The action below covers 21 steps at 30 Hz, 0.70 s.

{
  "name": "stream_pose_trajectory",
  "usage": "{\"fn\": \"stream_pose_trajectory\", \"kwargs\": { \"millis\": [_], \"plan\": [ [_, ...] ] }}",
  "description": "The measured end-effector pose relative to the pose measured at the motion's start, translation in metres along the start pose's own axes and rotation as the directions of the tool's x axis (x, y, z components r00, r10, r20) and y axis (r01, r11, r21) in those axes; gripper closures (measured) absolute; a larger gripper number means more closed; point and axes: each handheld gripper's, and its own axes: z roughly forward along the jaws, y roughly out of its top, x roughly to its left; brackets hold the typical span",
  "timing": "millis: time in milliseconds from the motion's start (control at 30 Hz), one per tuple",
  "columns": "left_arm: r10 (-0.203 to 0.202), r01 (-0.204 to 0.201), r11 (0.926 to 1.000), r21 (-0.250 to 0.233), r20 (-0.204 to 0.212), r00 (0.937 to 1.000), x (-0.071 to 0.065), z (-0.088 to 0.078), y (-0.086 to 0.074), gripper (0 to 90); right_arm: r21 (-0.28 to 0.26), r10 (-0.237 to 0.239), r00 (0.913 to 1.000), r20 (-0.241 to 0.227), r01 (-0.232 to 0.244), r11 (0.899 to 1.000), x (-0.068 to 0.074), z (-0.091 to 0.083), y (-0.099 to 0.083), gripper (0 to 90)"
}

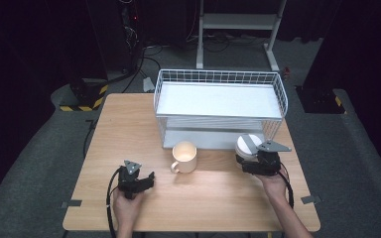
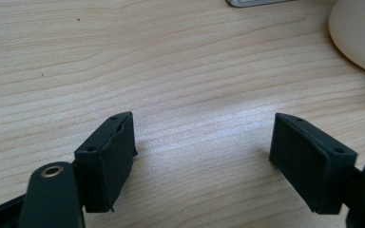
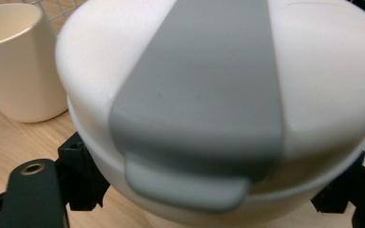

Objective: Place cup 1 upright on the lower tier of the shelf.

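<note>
Wooden counter (image 1: pixel 129 124) fills centre frame, white wire rack (image 1: pixel 218 106) at its upper middle, probably the destination. Cream mug (image 1: pixel 184 157) just below the rack, handle turned lower left. White lidded cup (image 1: pixel 247 147) at centre right, clamped in the right gripper (image 1: pixel 250 163) around its body to lift it. Left gripper (image 1: pixel 146 181) lower left, jaws apart over bare wood. Right gripper view reveals the lid's grey strap (image 3: pixel 204 109); left gripper view confirms nothing between its pads
</note>
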Motion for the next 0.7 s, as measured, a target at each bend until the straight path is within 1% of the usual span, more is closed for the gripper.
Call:
{"fn": "stream_pose_trajectory", "kwargs": {
  "millis": [33, 100, 233, 300, 367, 433, 467, 533, 633, 667, 700],
  "plan": [
    [0.0, 0.0, 1.0, 0.001, 0.0, 1.0, 0.0, 0.0, 0.0, 23.5, 0.003, 0.003, 1.0, 0.006, -0.003, 1.0, -0.001, 0.005, 0.003, 18.3],
    [-0.001, 0.001, 1.0, 0.001, 0.0, 1.0, 0.0, 0.0, 0.0, 23.5, 0.005, 0.008, 0.9999, 0.008, -0.008, 1.0, -0.001, 0.007, 0.004, 18.3],
    [-0.002, 0.002, 1.0, 0.0, 0.0, 1.0, 0.0, 0.0, 0.0, 23.5, 0.01, 0.005, 0.9998, 0.019, -0.006, 1.0, -0.005, 0.018, 0.011, 18.3],
    [-0.002, 0.002, 1.0, 0.0, 0.0, 1.0, 0.0, 0.0, 0.0, 23.5, 0.005, 0.013, 0.9996, 0.025, -0.013, 1.0, -0.005, 0.021, 0.012, 18.3],
    [-0.001, 0.001, 1.0, 0.001, 0.001, 1.0, 0.0, 0.0, 0.0, 23.5, 0.013, 0.029, 0.9991, 0.031, -0.03, 0.999, -0.007, 0.028, 0.014, 18.3],
    [-0.001, 0.001, 1.0, 0.001, 0.0, 1.0, 0.0, 0.0, 0.0, 23.4, 0.013, 0.032, 0.9989, 0.033, -0.032, 0.999, -0.008, 0.029, 0.014, 18.3],
    [0.0, 0.0, 1.0, 0.001, 0.0, 1.0, 0.0, 0.0, 0.0, 23.5, 0.014, 0.043, 0.9983, 0.04, -0.044, 0.999, -0.01, 0.032, 0.016, 18.3],
    [-0.001, 0.001, 1.0, 0.0, 0.0, 1.0, 0.0, 0.0, 0.0, 23.5, 0.013, 0.037, 0.9983, 0.044, -0.038, 0.999, -0.011, 0.034, 0.017, 18.3],
    [-0.002, 0.002, 1.0, 0.001, 0.001, 1.0, 0.0, 0.0, 0.0, 23.4, 0.004, 0.048, 0.9972, 0.057, -0.048, 0.999, -0.014, 0.037, 0.019, 18.3],
    [-0.002, 0.002, 1.0, 0.0, 0.001, 1.0, 0.0, 0.0, 0.0, 23.4, 0.006, 0.063, 0.9957, 0.067, -0.064, 0.998, -0.016, 0.039, 0.018, 18.3],
    [-0.003, 0.003, 1.0, 0.001, 0.0, 1.0, 0.0, 0.0, 0.0, 23.4, 0.01, 0.065, 0.9952, 0.074, -0.066, 0.998, -0.017, 0.04, 0.018, 18.3]
  ]
}}
